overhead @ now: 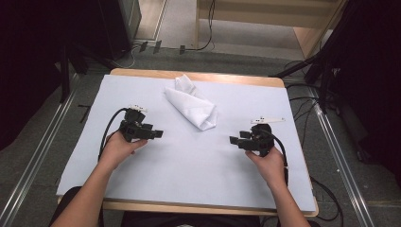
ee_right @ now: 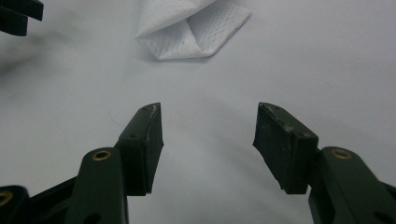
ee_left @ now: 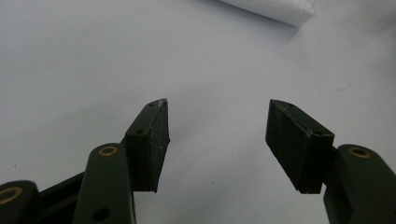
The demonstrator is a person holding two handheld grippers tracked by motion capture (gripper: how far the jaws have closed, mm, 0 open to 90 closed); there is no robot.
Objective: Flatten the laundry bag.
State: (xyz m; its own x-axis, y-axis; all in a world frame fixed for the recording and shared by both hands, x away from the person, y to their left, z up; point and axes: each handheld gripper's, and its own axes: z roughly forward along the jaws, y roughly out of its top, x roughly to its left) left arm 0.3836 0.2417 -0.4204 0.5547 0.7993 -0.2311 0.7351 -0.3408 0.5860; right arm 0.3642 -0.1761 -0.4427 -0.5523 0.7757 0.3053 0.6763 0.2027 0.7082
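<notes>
A folded white cloth (overhead: 193, 105) lies on the white table sheet (overhead: 189, 156), toward the far middle. Its near end shows at the top of the left gripper view (ee_left: 275, 8) and of the right gripper view (ee_right: 189, 28). My left gripper (overhead: 159, 134) rests low at the sheet's left, jaws pointing right, open with nothing between them (ee_left: 217, 140). My right gripper (overhead: 233, 140) sits at the sheet's right, jaws pointing left, open and empty too (ee_right: 208, 144). Both are apart from the cloth, on the near side of it.
The sheet covers a wooden table (overhead: 198, 75) with dark stands and cables (overhead: 302, 101) on the floor to either side. A wooden shelf (overhead: 283, 19) stands beyond the far edge. The left gripper's jaw tips (ee_right: 18, 14) show at the right gripper view's top left.
</notes>
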